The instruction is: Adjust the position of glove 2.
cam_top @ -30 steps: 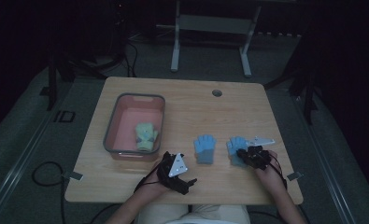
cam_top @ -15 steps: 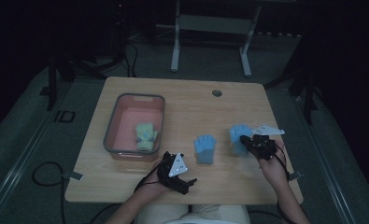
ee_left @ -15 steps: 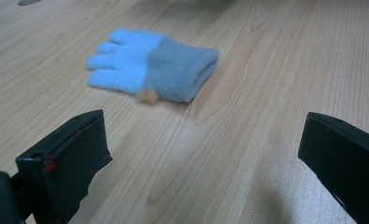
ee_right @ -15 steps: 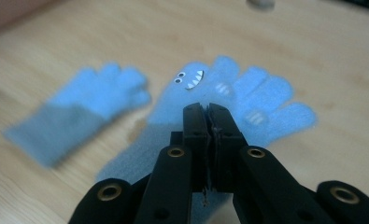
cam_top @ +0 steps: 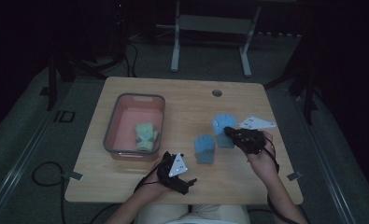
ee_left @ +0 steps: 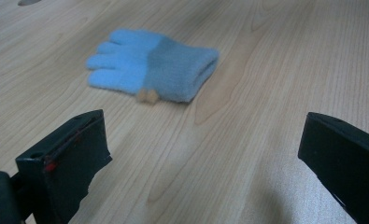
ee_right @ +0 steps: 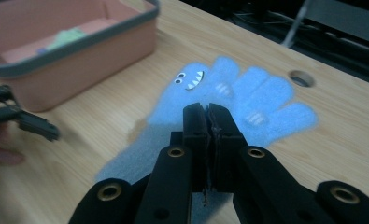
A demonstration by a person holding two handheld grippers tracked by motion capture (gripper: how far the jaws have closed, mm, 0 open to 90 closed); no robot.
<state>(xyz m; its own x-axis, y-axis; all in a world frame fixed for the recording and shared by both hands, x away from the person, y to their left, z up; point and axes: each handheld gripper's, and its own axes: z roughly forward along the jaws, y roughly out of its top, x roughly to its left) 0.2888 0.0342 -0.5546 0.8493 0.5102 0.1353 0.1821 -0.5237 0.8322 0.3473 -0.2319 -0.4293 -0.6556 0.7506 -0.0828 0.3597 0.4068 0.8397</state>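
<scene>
Pink rectangular plastic bin with grey rim (cam_top: 111,122): one pale green knit glove (cam_top: 145,136) inside. Left gripper (cam_top: 181,179): jaws wide, nothing between. Two blue knit gloves: one (cam_top: 204,148) flat on the wooden table (cam_top: 182,100); one (ee_right: 247,95), printed with a toothed face, apparently pinched in the closed right gripper (ee_right: 208,122).

I see the table (cam_top: 126,186) carrying a bin (cam_top: 111,135) toward its left edge, with a small glove (cam_top: 145,136) lying inside it. A second glove (cam_top: 204,149) lies flat near the table's middle, toward the near edge. A third glove (cam_top: 221,126) sits just right of it, nearer the right edge. A round hole (cam_top: 216,93) sits near the far edge.
</scene>
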